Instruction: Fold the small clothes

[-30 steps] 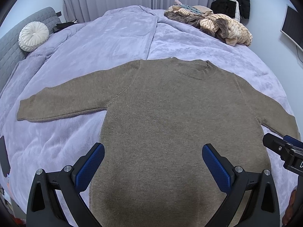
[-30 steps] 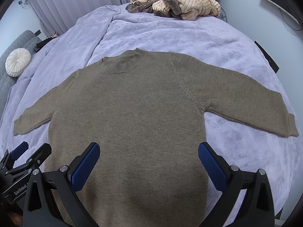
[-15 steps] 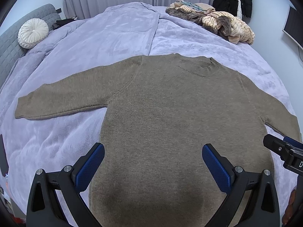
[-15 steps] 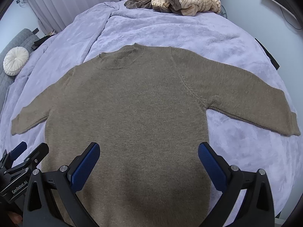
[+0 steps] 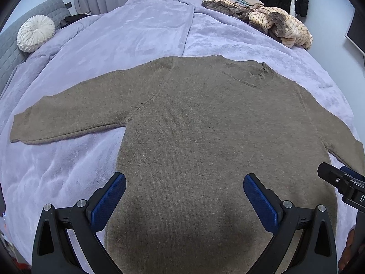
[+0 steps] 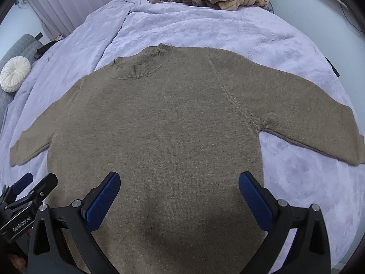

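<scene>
A brown knit sweater lies flat on the lilac bed cover, collar away from me, both sleeves spread out to the sides. It also shows in the right wrist view. My left gripper is open and empty above the sweater's lower body. My right gripper is open and empty above the lower body too, a little to the right. Each gripper shows at the edge of the other's view: the right one in the left wrist view, the left one in the right wrist view.
The lilac bed cover spreads all around the sweater. A pile of beige and brown clothes lies at the far right corner. A round white cushion rests at the far left by a grey headboard. Curtains hang behind.
Both grippers have moved forward over the sweater, so it fills more of each view. They stay open. The sweater has not moved.
</scene>
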Tool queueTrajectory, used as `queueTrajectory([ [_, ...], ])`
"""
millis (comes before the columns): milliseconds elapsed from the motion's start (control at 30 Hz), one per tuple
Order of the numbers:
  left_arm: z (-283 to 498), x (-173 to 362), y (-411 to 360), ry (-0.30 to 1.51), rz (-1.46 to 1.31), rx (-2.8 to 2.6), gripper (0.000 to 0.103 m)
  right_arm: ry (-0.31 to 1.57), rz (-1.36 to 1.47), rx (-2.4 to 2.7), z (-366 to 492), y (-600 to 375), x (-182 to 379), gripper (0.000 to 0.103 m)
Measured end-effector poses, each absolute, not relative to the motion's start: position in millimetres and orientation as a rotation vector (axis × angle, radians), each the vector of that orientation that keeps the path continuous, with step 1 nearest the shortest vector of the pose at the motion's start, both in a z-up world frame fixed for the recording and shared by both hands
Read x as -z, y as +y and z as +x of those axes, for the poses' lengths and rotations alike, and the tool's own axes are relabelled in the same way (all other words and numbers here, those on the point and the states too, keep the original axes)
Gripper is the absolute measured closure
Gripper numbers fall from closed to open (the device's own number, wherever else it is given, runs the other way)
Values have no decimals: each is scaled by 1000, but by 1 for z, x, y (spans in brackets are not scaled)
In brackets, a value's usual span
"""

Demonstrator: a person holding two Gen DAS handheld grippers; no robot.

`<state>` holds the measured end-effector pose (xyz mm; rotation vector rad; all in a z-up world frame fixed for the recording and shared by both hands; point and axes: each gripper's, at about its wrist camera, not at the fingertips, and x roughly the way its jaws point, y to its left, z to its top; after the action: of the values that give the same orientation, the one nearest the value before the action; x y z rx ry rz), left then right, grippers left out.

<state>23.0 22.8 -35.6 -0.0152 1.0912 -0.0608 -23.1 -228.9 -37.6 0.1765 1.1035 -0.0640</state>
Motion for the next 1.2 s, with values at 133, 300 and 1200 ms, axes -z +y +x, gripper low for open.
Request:
queueTrajectory([
  [133, 31, 42, 24, 1104, -12, 66, 0, 1115, 179, 56, -14, -227, 45, 0],
  [300, 42, 52, 29, 1126, -21, 72, 0, 1124, 179, 46, -6, -223, 52, 0],
  [1200, 60, 51, 211, 962, -341, -76, 0, 1139, 157, -36, -10, -189, 57, 0],
])
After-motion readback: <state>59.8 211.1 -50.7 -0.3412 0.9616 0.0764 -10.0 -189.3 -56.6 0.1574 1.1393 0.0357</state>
